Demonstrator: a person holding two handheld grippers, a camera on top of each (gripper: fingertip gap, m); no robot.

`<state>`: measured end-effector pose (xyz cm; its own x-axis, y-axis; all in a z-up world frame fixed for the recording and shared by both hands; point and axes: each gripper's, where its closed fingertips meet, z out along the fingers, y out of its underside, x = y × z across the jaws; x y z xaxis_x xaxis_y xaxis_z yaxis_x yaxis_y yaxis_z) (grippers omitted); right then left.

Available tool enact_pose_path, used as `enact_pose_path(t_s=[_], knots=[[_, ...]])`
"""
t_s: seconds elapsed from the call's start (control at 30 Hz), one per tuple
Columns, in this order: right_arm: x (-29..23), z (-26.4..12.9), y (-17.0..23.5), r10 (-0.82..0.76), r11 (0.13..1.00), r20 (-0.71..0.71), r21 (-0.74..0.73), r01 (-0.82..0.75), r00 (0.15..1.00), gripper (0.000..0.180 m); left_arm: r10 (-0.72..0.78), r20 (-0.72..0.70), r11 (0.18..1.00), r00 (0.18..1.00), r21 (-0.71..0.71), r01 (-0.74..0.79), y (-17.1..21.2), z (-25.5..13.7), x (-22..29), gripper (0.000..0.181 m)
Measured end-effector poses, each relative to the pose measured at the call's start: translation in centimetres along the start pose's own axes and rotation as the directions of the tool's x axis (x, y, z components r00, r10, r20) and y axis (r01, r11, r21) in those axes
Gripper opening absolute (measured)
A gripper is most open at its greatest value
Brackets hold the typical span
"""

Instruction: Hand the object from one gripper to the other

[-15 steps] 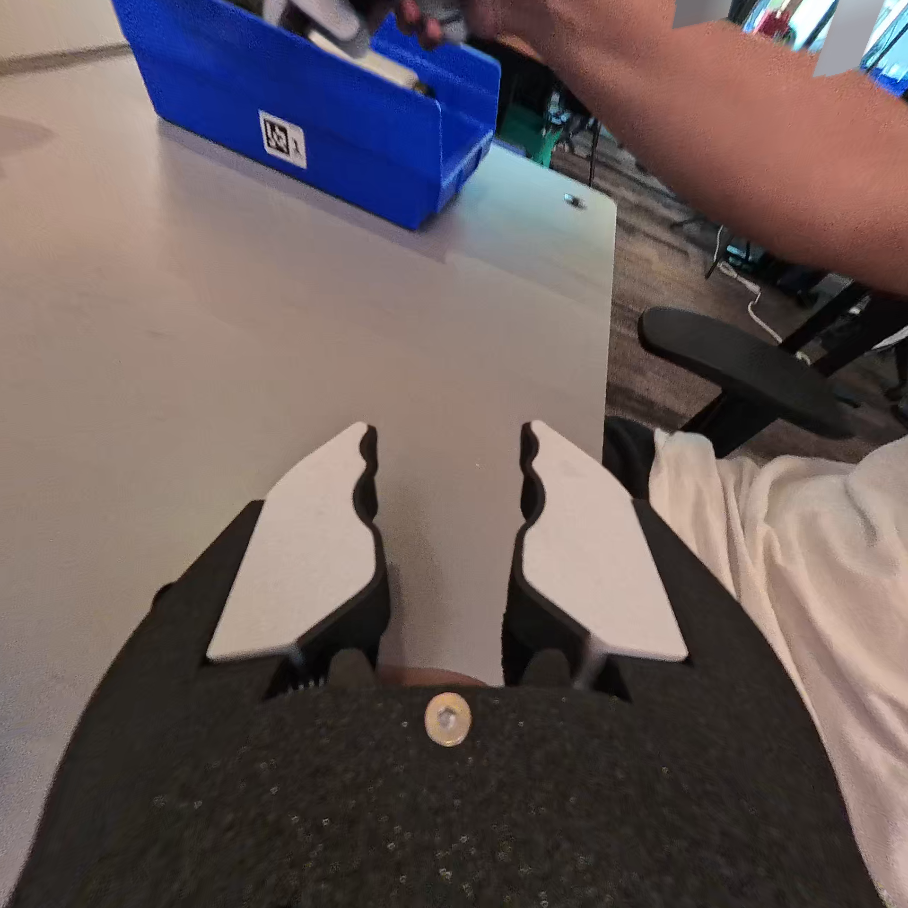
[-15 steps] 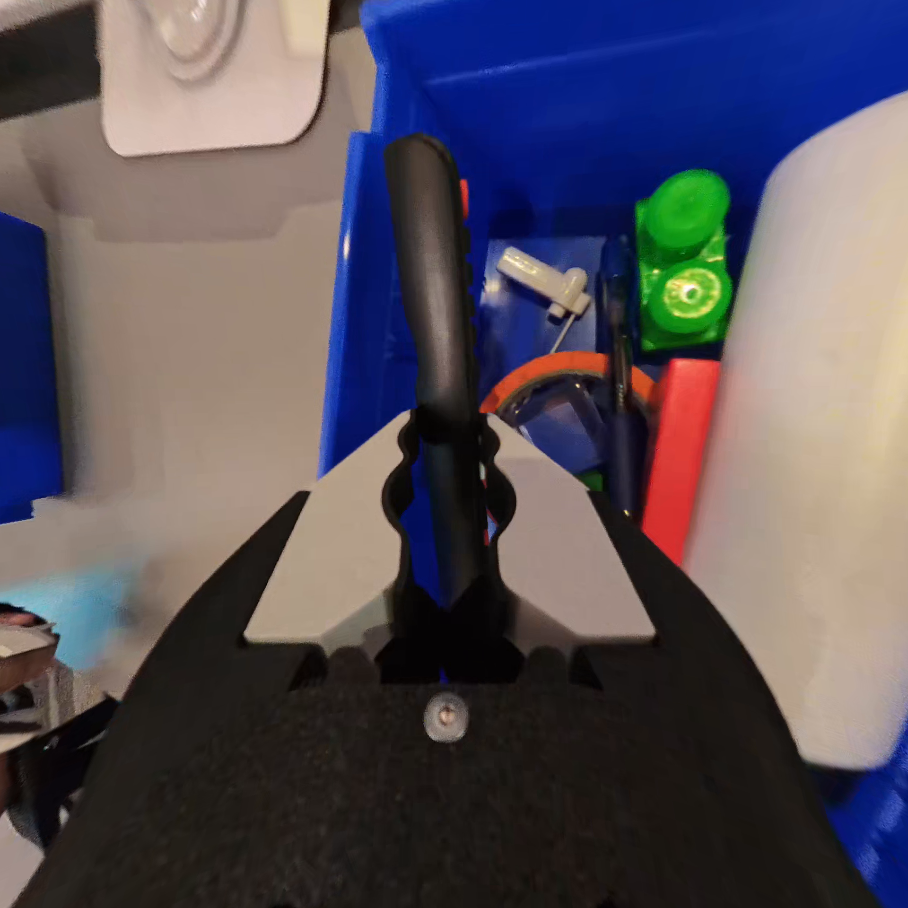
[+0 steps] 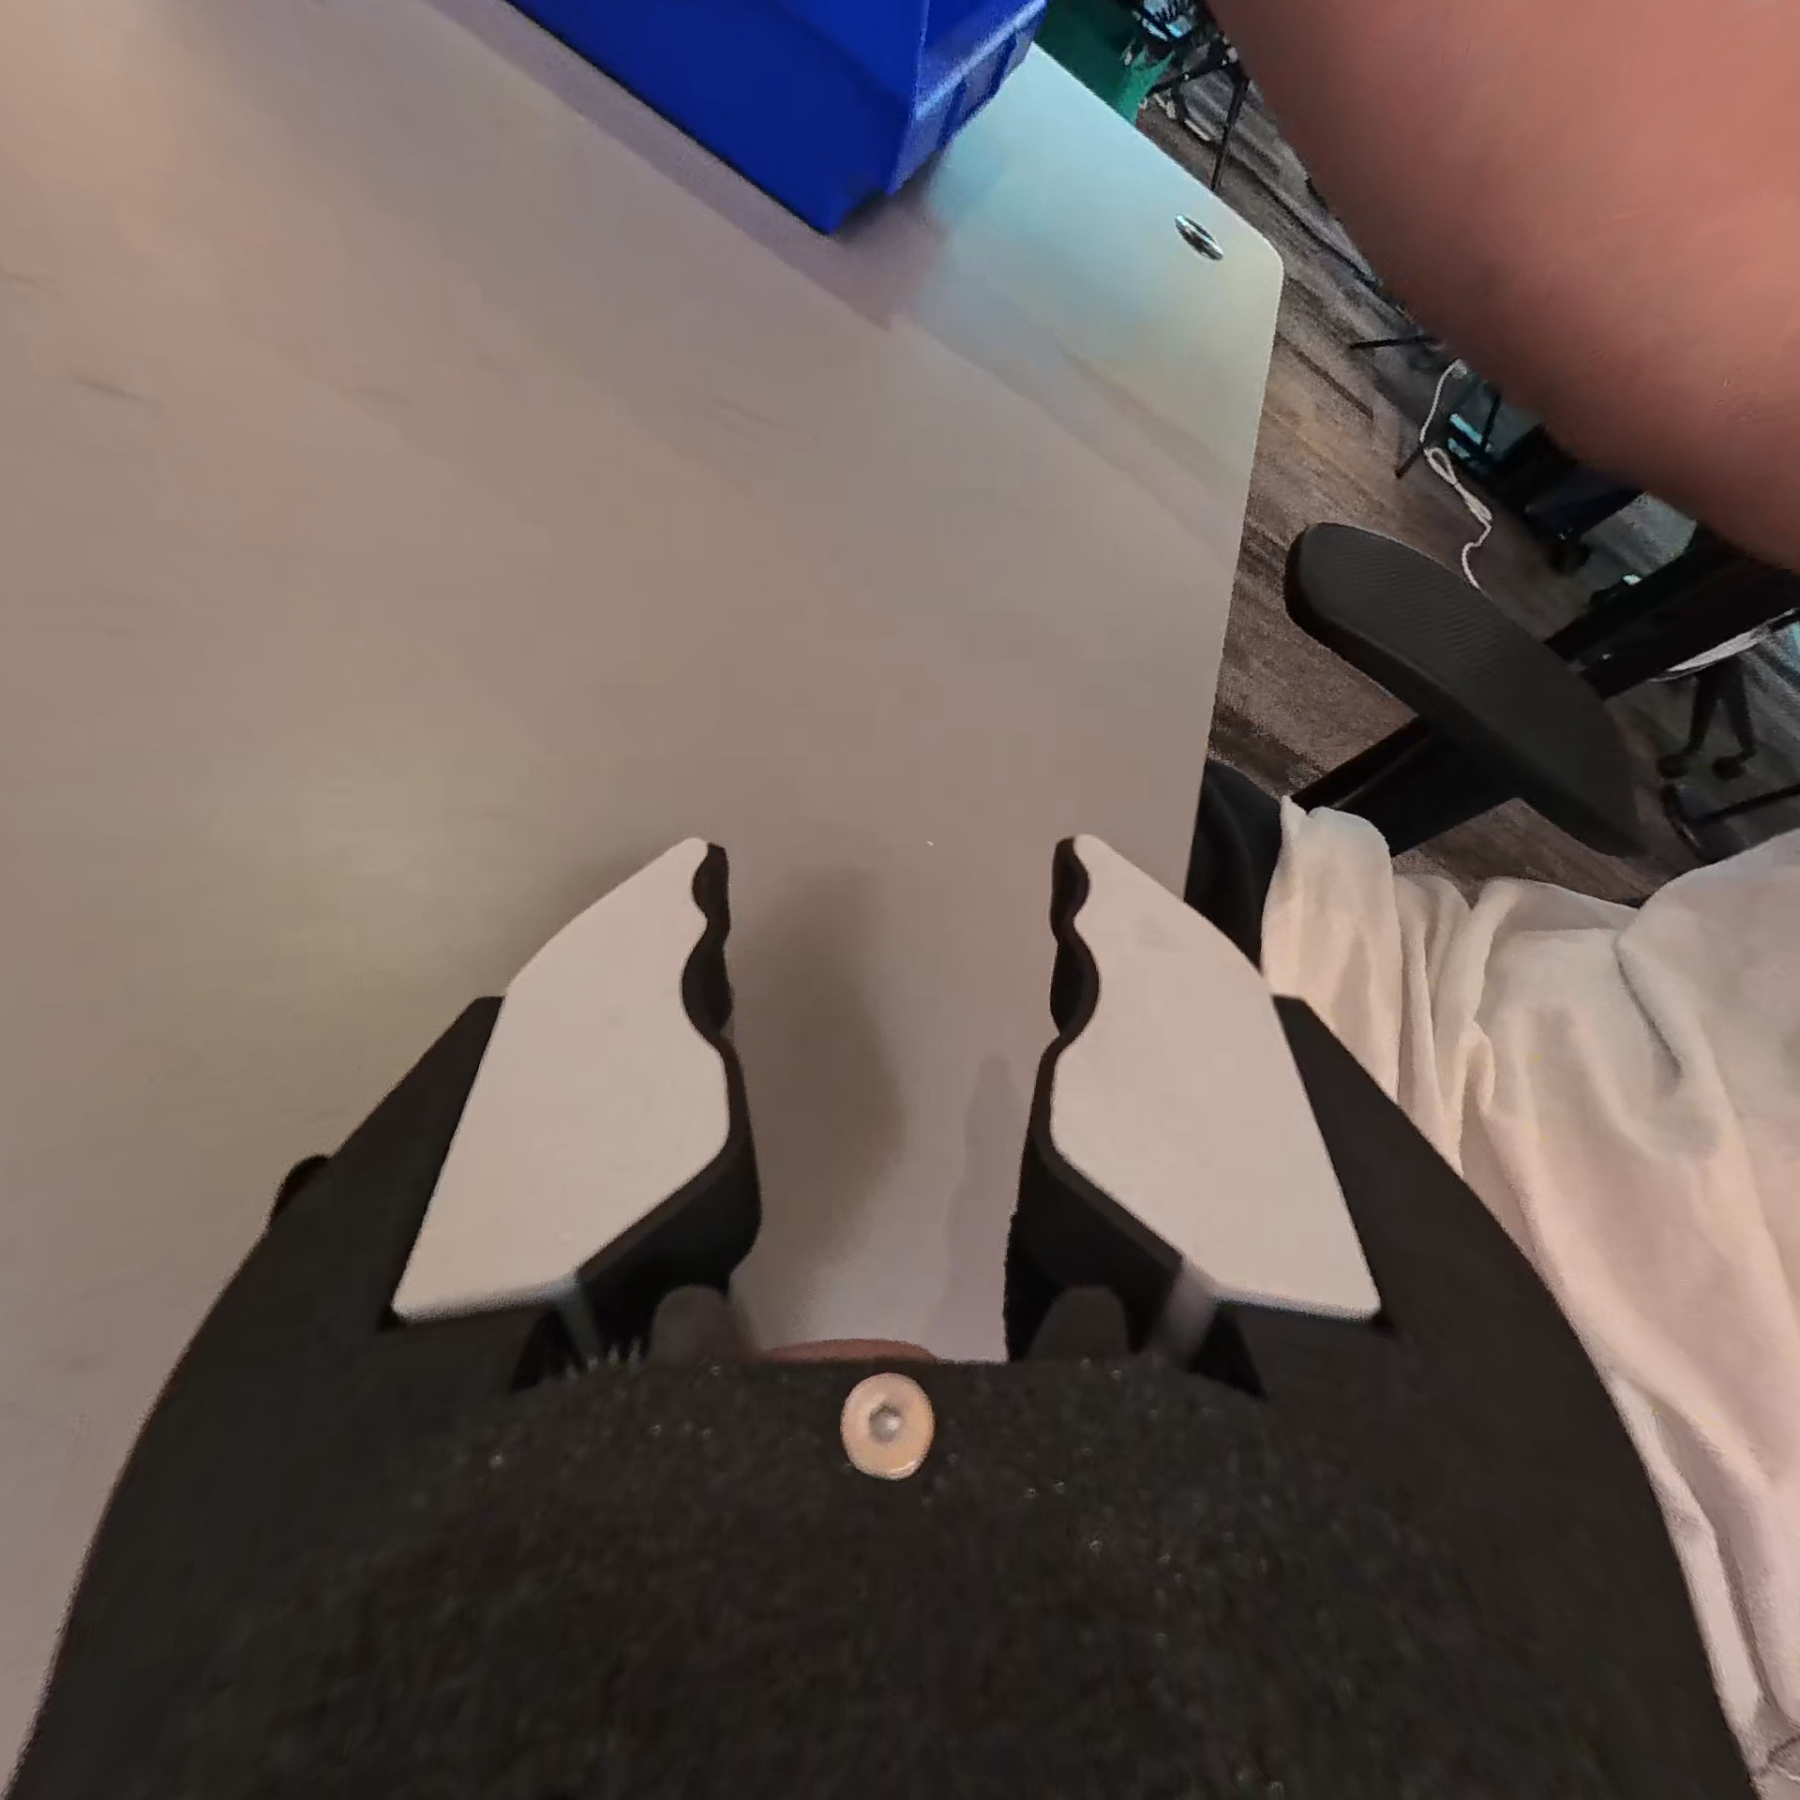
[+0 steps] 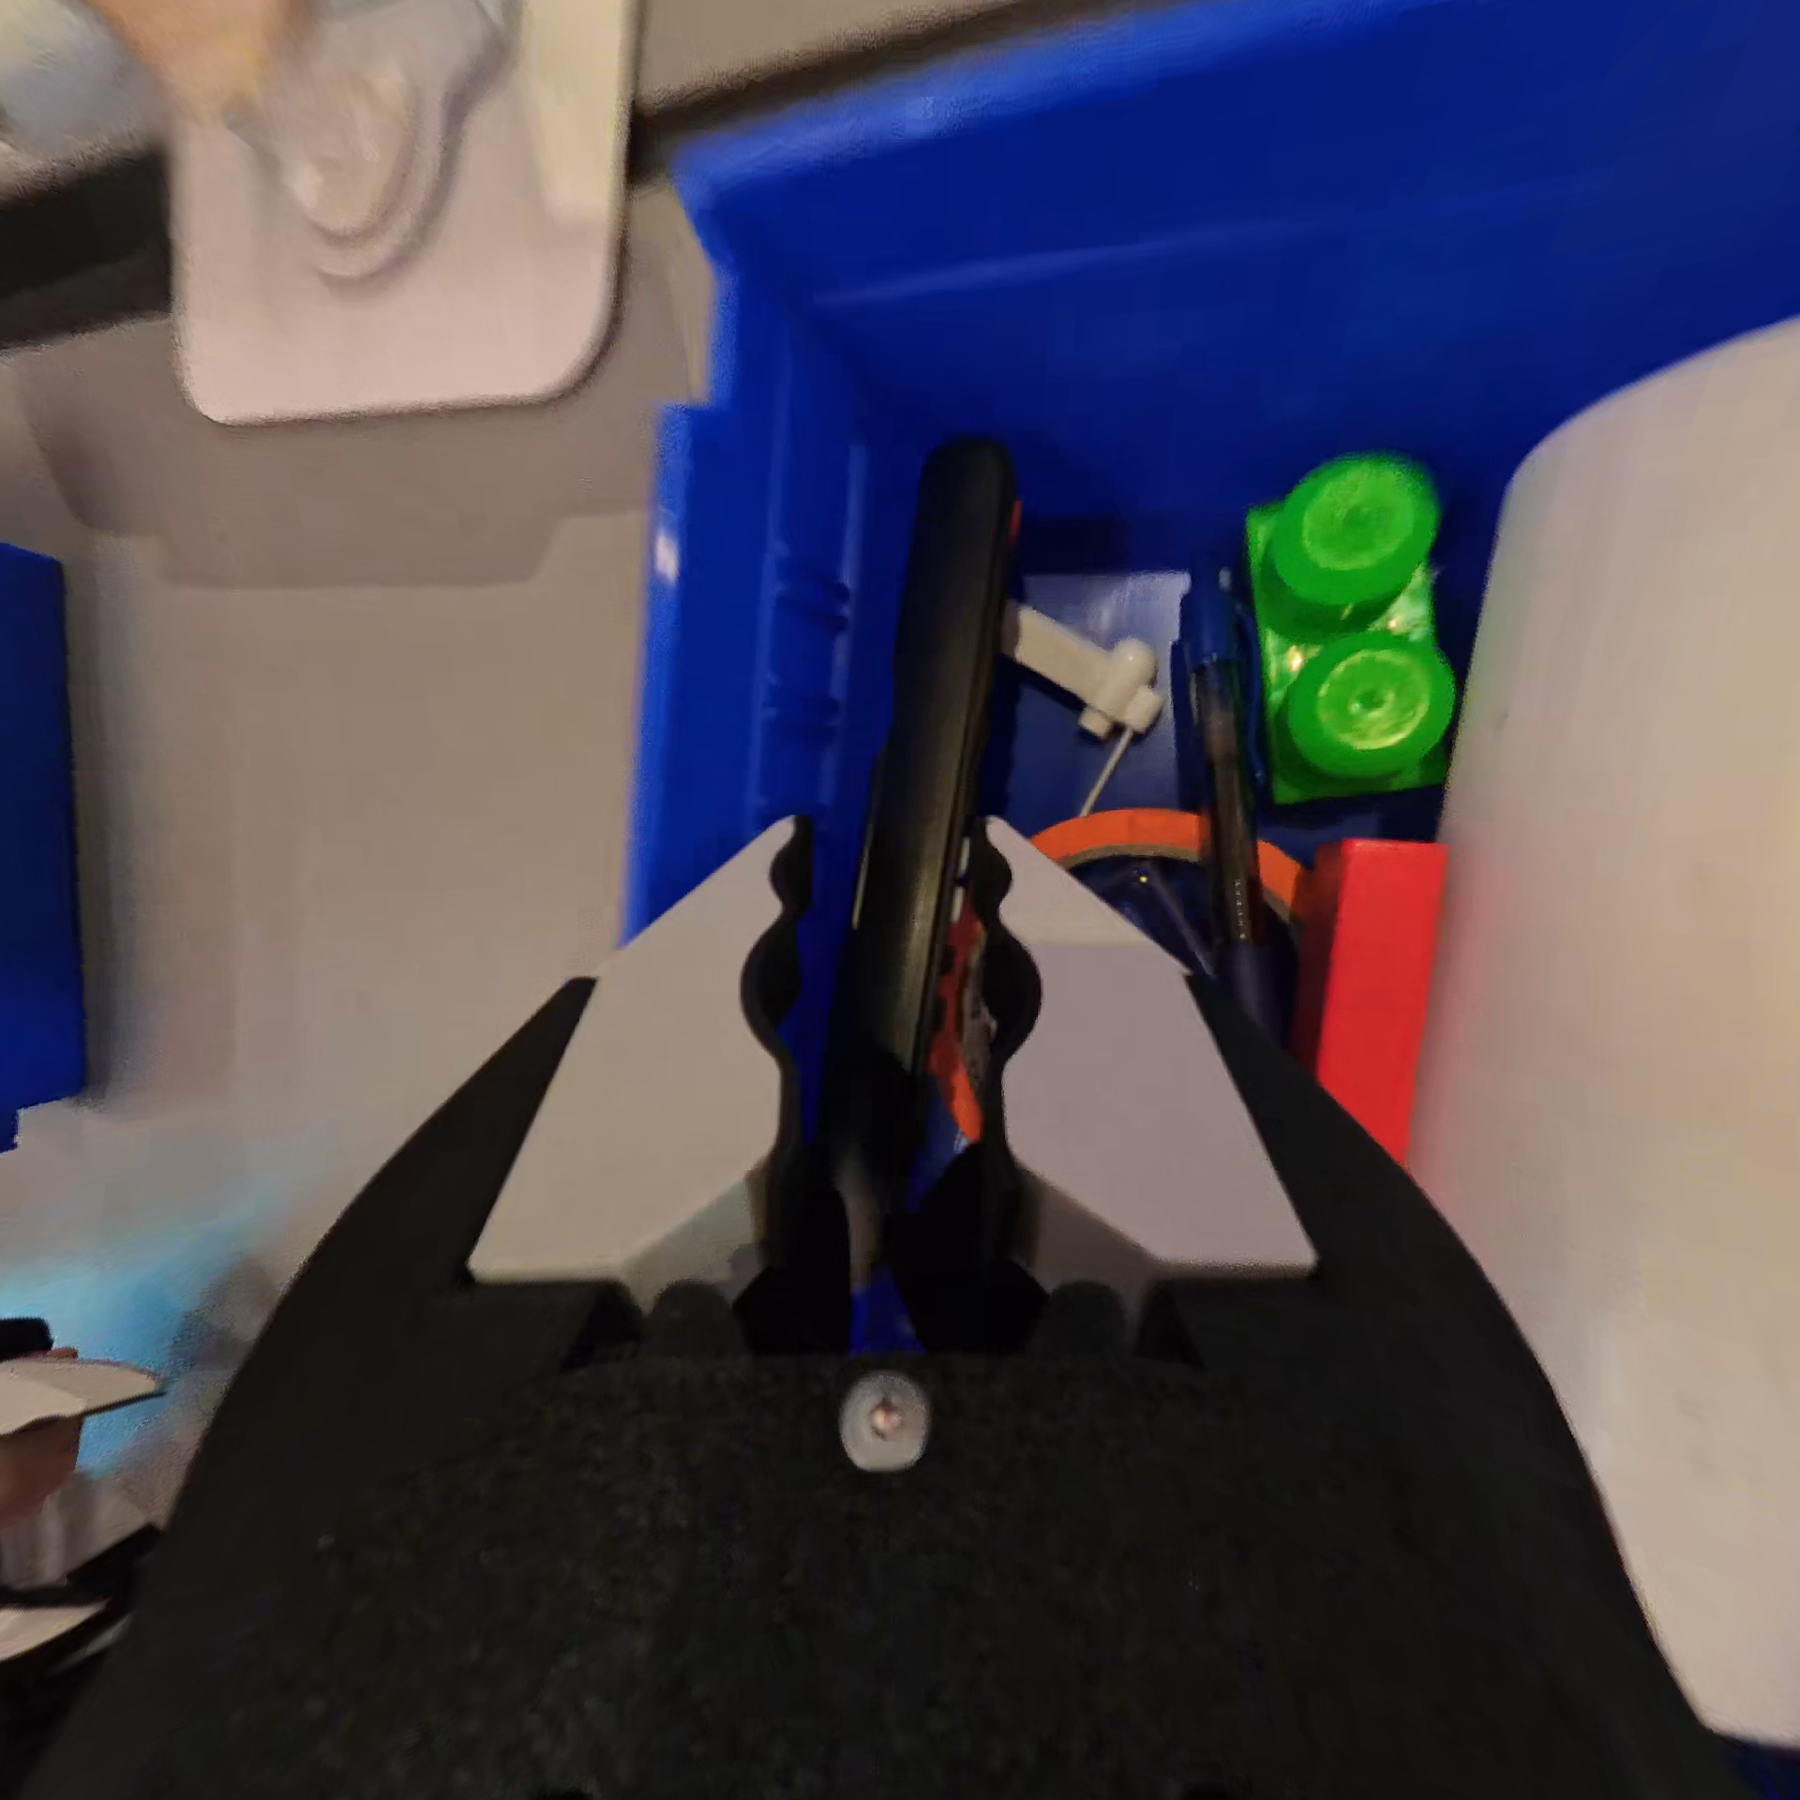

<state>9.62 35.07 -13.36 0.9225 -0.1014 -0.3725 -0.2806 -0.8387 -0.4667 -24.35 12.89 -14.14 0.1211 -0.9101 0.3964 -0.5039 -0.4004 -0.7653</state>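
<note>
A long black tool with an orange-red side (image 4: 950, 682) stands tilted inside the blue bin (image 4: 1169, 243), against its left wall. My right gripper (image 4: 891, 838) is around the tool's lower part with its jaws slightly apart. Blue shows between the left finger (image 4: 682, 1023) and the tool, so the tool is not clamped. My left gripper (image 3: 888, 857) is open and empty, low over the grey table (image 3: 487, 487) near its right edge. The bin's corner (image 3: 779, 88) shows at the top of the left wrist view.
The bin also holds a white roll (image 4: 1636, 877), a green piece (image 4: 1354, 633), a red block (image 4: 1373, 974), an orange tape ring (image 4: 1120, 828) and a pen (image 4: 1222, 731). A forearm (image 3: 1558, 243) crosses above the table. A black chair armrest (image 3: 1461, 662) and white clothing (image 3: 1558, 1071) lie to the right. About 40 centimetres separates my left fingertips from my right.
The right jaws have parted a little and the black tool has tilted and sits lower in the bin. The left gripper has dropped closer to the table, still open.
</note>
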Motion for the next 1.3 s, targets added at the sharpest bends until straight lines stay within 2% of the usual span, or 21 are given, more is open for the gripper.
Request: enact_pose_path(t_s=[0.07,0.17,0.23,0.3,0.37,0.47,0.53,0.6,0.67,0.73,0.8,0.87,0.93,1.03,1.17,1.27,1.3], knots=[[-1.3,-3.3,-1.6,-0.039,0.986,0.013,0.163,0.036,0.999,0.038,0.002,0.01,1.0,1.0,0.009,-0.002,-0.2,-0.2,-0.2,0.063],[-5.1,-9.7,-2.4,-0.152,0.904,0.012,0.407,0.134,0.988,0.045,0.009,0.027,1.0,1.0,0.027,-0.009,-0.4,-0.3,-0.6,0.062],[-9.6,-12.5,-0.2,-0.287,0.842,0.04,0.488,0.232,0.957,0.047,-0.012,0.015,0.999,1.0,0.05,0.011,-0.8,-0.2,-0.5,0.061],[-16.0,-13.5,4.4,-0.442,0.784,0.186,0.555,0.277,0.878,0.047,-0.073,-0.066,0.992,0.995,0.098,0.079,-1.6,-0.2,0.4,0.058],[-21.3,-13.3,10.2,-0.526,0.759,0.353,0.605,0.24,0.774,0.047,-0.126,-0.165,0.976,0.978,0.156,0.152,-2.8,-0.4,1.5,0.059],[-23.9,-10.1,18.2,-0.5,0.777,0.454,0.611,0.15,0.738,0.046,-0.172,-0.191,0.954,0.966,0.212,0.211,-4.3,-1.4,1.4,0.06],[-24.7,-6.8,22.9,-0.455,0.837,0.51,0.524,0.156,0.73,0.046,-0.153,-0.152,0.944,0.977,0.271,0.19,-5.8,-3.4,0.8,0.059],[-25.5,-5.0,25.6,-0.42,0.887,0.564,0.419,0.192,0.711,0.046,-0.151,-0.131,0.913,0.98,0.362,0.189,-8.3,-7.0,0.1,0.058],[-25.8,-4.9,25.7,-0.438,0.882,0.566,0.422,0.211,0.699,0.045,-0.244,-0.075,0.869,0.967,0.425,0.253,-10.2,-11.2,-2.3,0.048],[-25.0,-4.8,24.7,-0.467,0.859,0.507,0.454,0.237,0.724,0.043,-0.397,0.13,0.855,0.909,0.414,0.314,-9.8,-14.8,-7.7,0.043],[-24.6,-5.1,23.9,-0.457,0.86,0.512,0.464,0.213,0.728,0.043,-0.466,0.428,0.876,0.774,0.342,0.339,-7.2,-17.8,-14.0,0.049],[-24.1,-5.1,23.6,-0.414,0.877,0.547,0.454,0.157,0.728,0.043,-0.513,0.582,0.855,0.631,0.285,0.433,-4.7,-19.5,-19.0,0.055],[-24.0,-5.1,23.6,-0.355,0.904,0.605,0.416,0.097,0.712,0.043,-0.564,0.622,0.804,0.544,0.264,0.532,-3.4,-19.8,-22.6,0.057],[-23.9,-4.9,23.4,-0.297,0.926,0.66,0.375,0.04,0.69,0.044,-0.636,0.613,0.726,0.469,0.268,0.633,-2.8,-18.7,-26.6,0.056],[-23.6,-4.2,23.5,-0.285,0.936,0.662,0.348,0.052,0.693,0.044,-0.679,0.588,0.661,0.44,0.231,0.714,-3.2,-16.2,-29.0,0.056],[-23.6,-3.9,23.9,-0.29,0.939,0.657,0.335,0.075,0.696,0.044,-0.612,0.657,0.682,0.441,0.156,0.714,-3.1,-15.3,-29.9,0.057],[-23.6,-3.9,24.0,-0.293,0.939,0.654,0.334,0.082,0.697,0.044,-0.579,0.688,0.688,0.437,0.125,0.714,-2.6,-15.3,-30.2,0.049]])
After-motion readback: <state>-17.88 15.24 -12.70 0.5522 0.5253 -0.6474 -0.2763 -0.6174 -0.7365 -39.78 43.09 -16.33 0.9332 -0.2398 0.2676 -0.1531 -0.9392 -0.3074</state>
